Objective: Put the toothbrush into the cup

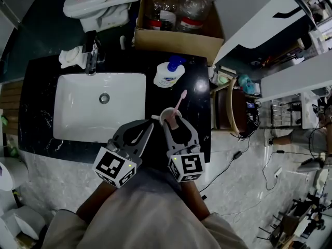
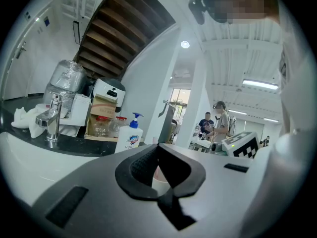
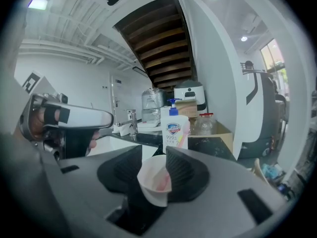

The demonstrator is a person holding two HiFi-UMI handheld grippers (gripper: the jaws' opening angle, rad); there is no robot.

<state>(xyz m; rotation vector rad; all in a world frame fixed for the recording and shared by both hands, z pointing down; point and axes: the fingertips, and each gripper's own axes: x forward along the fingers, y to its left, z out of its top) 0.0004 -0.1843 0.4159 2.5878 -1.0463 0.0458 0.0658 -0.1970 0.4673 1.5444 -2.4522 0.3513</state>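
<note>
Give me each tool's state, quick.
Left tool: closed, empty.
Right tool: open, cup between its jaws.

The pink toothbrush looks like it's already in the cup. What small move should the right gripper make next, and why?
Probably draw the right gripper straight back, away from the cup. The toothbrush stands in the cup, and the jaws are open on either side of it, so a level retreat should leave it upright.
</note>
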